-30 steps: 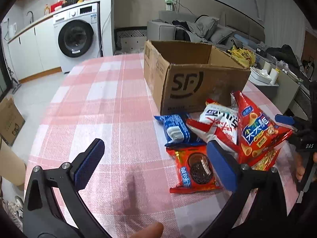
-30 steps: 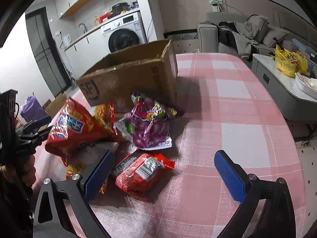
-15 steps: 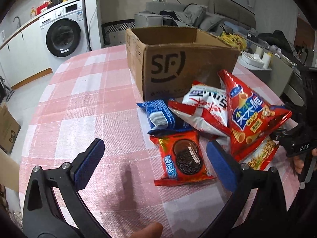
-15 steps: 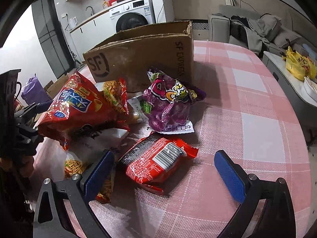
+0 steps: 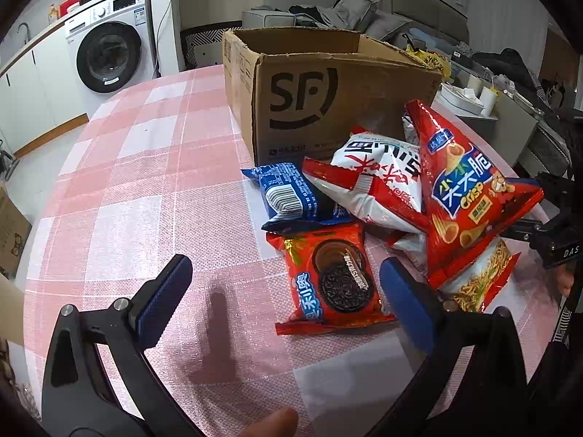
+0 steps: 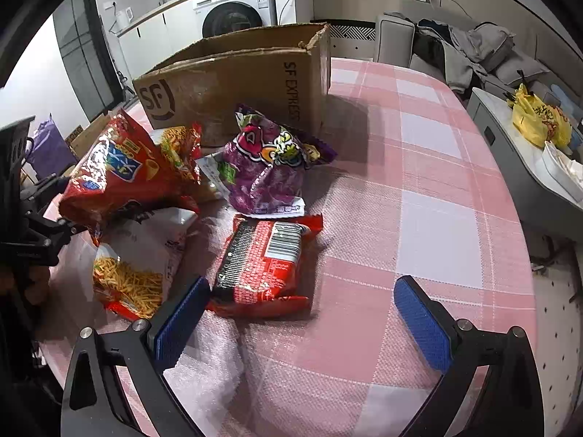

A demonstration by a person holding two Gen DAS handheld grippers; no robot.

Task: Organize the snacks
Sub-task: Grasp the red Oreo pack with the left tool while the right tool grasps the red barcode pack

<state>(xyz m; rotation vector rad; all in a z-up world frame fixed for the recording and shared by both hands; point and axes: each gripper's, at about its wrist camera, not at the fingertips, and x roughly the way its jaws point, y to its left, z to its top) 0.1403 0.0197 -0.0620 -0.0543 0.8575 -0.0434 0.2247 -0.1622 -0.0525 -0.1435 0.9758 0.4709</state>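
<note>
Tool on the left [image 5: 280, 291] is wide and holds nothing, poised at the near edge of the cookie packet [image 5: 333, 278], which lies flat on the bench [image 5: 145, 189] in front of the cardboard box [image 5: 328, 91]. Best to straddle the packet's narrow width and pinch its sealed edge. Right tool [image 6: 298, 320], also wide and unloaded, hovers near the red noodle pack [image 6: 266, 258].

The table [image 5: 138, 167] wears a pink-and-white check. On it, the brown cardboard box [image 5: 328, 83] carries a black logo. Just before the box lie a blue packet [image 5: 288, 196], a white-and-red bag [image 5: 379, 185], a red cookie packet [image 5: 331, 280] and a purple bag [image 6: 266, 167].
</note>
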